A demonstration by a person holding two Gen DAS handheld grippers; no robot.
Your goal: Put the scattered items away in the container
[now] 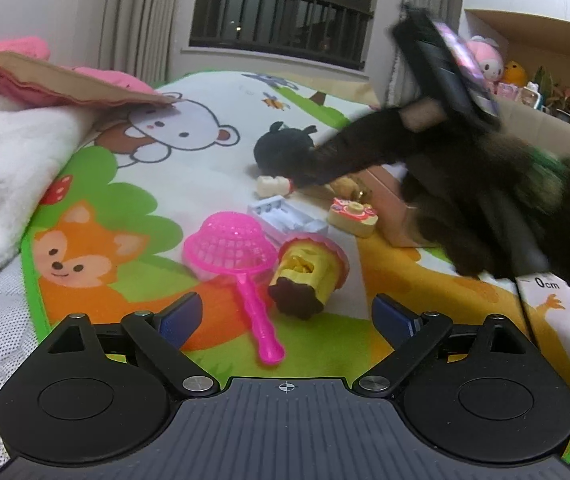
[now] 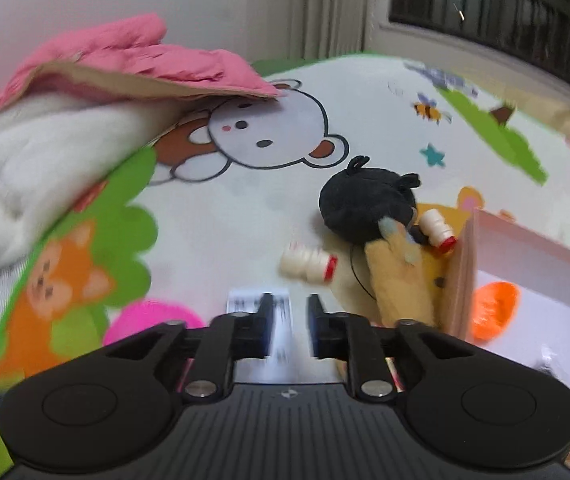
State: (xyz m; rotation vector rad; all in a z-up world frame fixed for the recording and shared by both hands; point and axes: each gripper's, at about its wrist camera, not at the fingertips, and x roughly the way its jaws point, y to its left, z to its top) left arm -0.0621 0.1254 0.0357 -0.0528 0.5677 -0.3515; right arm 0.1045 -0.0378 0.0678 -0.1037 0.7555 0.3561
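Toys lie scattered on the cartoon play mat [image 1: 205, 184], most within reach of the cardboard box [image 2: 465, 264], which sits at the mat's right w/ an orange item [image 2: 493, 312] already inside, so prob. sorting is underway. Left gripper [image 1: 285, 318] is spread wide, nothing between the fingers, hovering just short of the pink net scoop [image 1: 233, 248] and the yellow mushroom-house toy [image 1: 309, 272], which is tipped on its side touching the scoop; looks lined up for one of those next. Right gripper [image 2: 289, 326] is narrowed to a small gap, nothing pinched that I can see, though the frame is blurred. It points at a white-and-red spool [image 2: 309, 266]; beyond are the black plush [image 2: 365, 204] and yellow plush [image 2: 397, 276], which leans against the box wall, beside a second spool [image 2: 439, 230]. White slatted piece [image 1: 285, 216] lies btw scoop and camera toy [image 1: 353, 214].
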